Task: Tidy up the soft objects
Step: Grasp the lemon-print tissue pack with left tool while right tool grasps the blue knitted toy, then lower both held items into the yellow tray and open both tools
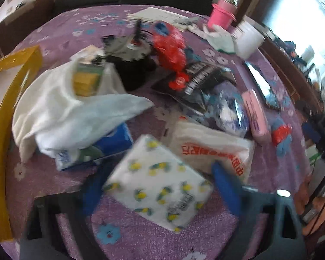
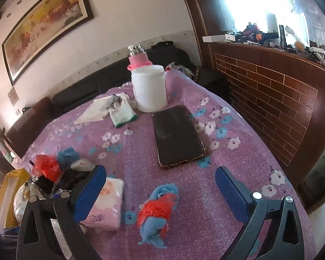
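A soft white tissue pack printed with yellow lemons lay on the purple flowered tablecloth, between the blue pads of the left gripper, whose jaws stood wide; whether the pads touched the pack could not be told through the blur. At about one o'clock from it a white pack with red lettering was touching it, and at ten o'clock a heap of pale towels covered a blue box. The right gripper was held wide open over a blue cloth wrapped in red plastic, with a pink tissue pack at nine o'clock. A black phone lay at twelve. A slack pack could be squeezed out sideways, or its neighbour pinched along with it.
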Available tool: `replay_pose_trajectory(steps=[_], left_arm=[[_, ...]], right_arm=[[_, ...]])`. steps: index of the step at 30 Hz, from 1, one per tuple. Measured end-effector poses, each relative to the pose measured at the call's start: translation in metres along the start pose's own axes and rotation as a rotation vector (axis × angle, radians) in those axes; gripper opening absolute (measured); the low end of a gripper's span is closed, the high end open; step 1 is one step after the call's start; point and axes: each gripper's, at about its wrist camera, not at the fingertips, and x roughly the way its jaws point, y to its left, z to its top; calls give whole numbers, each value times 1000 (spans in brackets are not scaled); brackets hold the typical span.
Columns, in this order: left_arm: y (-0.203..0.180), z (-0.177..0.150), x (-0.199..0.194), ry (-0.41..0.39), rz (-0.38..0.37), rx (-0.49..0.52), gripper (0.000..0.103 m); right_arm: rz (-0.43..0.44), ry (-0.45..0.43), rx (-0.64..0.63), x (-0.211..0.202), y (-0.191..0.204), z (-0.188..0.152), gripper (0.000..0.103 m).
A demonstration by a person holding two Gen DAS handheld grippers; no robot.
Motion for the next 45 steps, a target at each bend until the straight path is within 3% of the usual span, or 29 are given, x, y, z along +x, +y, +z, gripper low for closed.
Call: replay_pose_trajectory(steps=[3,9,14,17,18,19,24,28,31,34,39,42,45], left_arm=[[1,-6,-6,-19,-27,30,80],[34,-6,-51,-90,-133,3,80],[51,-8,-84,-163,-145,15,80],[62,-13,-97,-196,-148,-2,80],[67,-15,-102,-205,-146,-9,80],[72,-17,-108,-214,-142,-16,81],[117,-21,-152,-288,-139,-80,81],[161,-15,-191,-344,-96,-111,81],[189,-4,-208,-363,-21,-99,81],[215,10,-210,-365,34,-102,81],[263,42,-186,-324,-6,-200,81],[282,66,-157,-312,22,-244,81],[309,85,-120,-255,-17,-317,81]], right_arm=[[-15,11,19,3,-6,-2,102],[86,73,106,-1,-23,0,102],[-32,221,7,17,-6,-7,96],[-56,284,12,28,-3,-20,73],[-35,285,30,29,-4,-23,46],[-6,279,54,26,-5,-24,30],[3,219,25,-14,15,-17,29],[110,164,-58,-63,60,-7,29],[227,129,-165,-96,121,0,29],[368,148,-235,-105,181,-1,30],[605,278,-289,-74,293,-13,30],[636,341,-323,-34,352,-24,30],[624,388,-346,10,401,-39,30]])
